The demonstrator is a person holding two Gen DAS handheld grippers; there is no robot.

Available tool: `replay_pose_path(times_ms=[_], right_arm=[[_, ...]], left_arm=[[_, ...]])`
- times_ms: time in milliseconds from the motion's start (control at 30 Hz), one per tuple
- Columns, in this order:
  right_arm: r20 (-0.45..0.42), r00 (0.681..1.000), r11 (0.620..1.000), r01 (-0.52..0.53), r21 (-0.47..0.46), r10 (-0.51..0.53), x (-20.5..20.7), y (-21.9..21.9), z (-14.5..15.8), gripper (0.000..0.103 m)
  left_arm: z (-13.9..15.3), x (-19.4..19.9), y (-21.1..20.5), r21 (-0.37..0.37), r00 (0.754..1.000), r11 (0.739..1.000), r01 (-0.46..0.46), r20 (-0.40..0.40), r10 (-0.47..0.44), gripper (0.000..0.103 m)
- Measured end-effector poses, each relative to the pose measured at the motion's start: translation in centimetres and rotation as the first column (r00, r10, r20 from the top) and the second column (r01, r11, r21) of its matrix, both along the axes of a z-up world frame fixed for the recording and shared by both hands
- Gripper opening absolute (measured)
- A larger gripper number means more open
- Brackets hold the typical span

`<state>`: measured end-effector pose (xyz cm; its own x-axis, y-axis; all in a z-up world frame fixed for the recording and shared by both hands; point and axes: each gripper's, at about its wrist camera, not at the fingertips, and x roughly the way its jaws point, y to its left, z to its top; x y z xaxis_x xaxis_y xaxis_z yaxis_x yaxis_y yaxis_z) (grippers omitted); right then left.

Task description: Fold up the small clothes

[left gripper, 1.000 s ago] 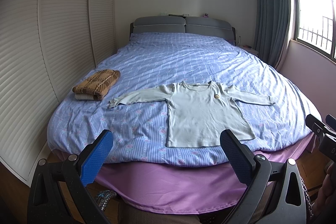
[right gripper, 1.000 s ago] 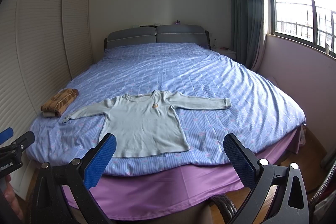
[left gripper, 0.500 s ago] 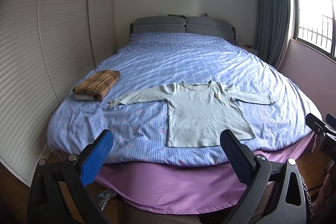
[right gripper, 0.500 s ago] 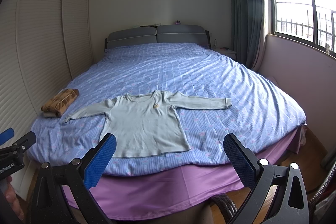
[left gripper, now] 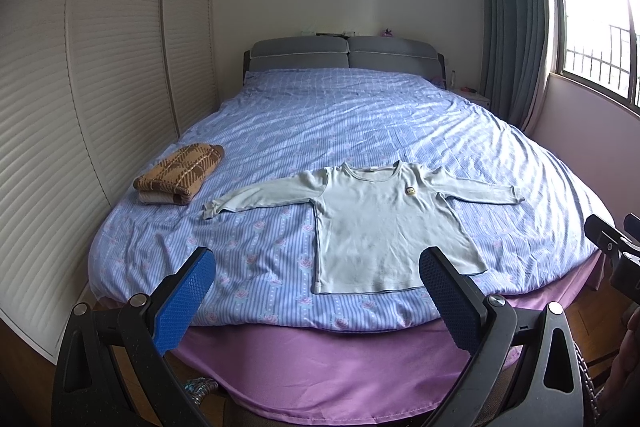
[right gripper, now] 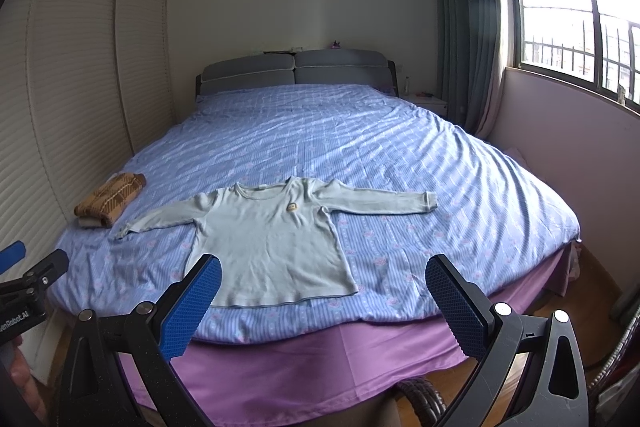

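A small pale blue long-sleeved shirt (left gripper: 380,223) (right gripper: 268,239) lies flat, front up, near the foot of the bed, both sleeves spread sideways and its hem toward me. My left gripper (left gripper: 318,287) hangs open in the air before the foot edge, short of the hem, with nothing between its blue pads. My right gripper (right gripper: 320,291) is open too and stays off the bed, its left pad in line with the hem's left part. Each gripper shows at the edge of the other's view.
A folded brown plaid garment (left gripper: 180,173) (right gripper: 110,201) rests at the bed's left edge. The blue striped bedsheet (left gripper: 340,123) runs back to a grey headboard (left gripper: 344,57). A purple bed skirt (left gripper: 320,359) hangs below. Louvred wardrobe doors (left gripper: 80,107) stand left, window and curtain right.
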<state>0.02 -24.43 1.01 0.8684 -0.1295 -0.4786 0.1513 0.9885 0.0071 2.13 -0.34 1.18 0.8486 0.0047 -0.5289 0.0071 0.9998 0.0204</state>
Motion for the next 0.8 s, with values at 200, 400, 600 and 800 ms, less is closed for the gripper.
replay_pose_path(times_ms=[200,400,600,800], right_arm=[[0.002,0.999,0.999,0.04,0.013,-0.04,2.2,-2.2,-0.2,0.103],[-0.006,0.997,0.997,0.071,0.036,-0.071,4.8,-4.0,-0.5,0.103],[0.021,0.994,0.994,0.102,0.046,-0.103,8.4,-6.9,0.0,0.103],[0.056,0.988,0.988,0.141,0.061,-0.144,11.5,-10.6,0.5,0.103]], left_arm=[[-0.1,2.9,-1.7,0.014,1.0,1.0,0.022,-0.007,-0.022,0.103],[-0.2,6.4,-3.4,0.002,0.999,1.0,0.031,-0.008,-0.031,0.103],[-0.3,10.8,-6.4,0.003,0.999,0.999,0.049,-0.002,-0.049,0.103],[-0.4,16.2,-10.4,0.003,0.998,0.998,0.066,0.01,-0.066,0.103]])
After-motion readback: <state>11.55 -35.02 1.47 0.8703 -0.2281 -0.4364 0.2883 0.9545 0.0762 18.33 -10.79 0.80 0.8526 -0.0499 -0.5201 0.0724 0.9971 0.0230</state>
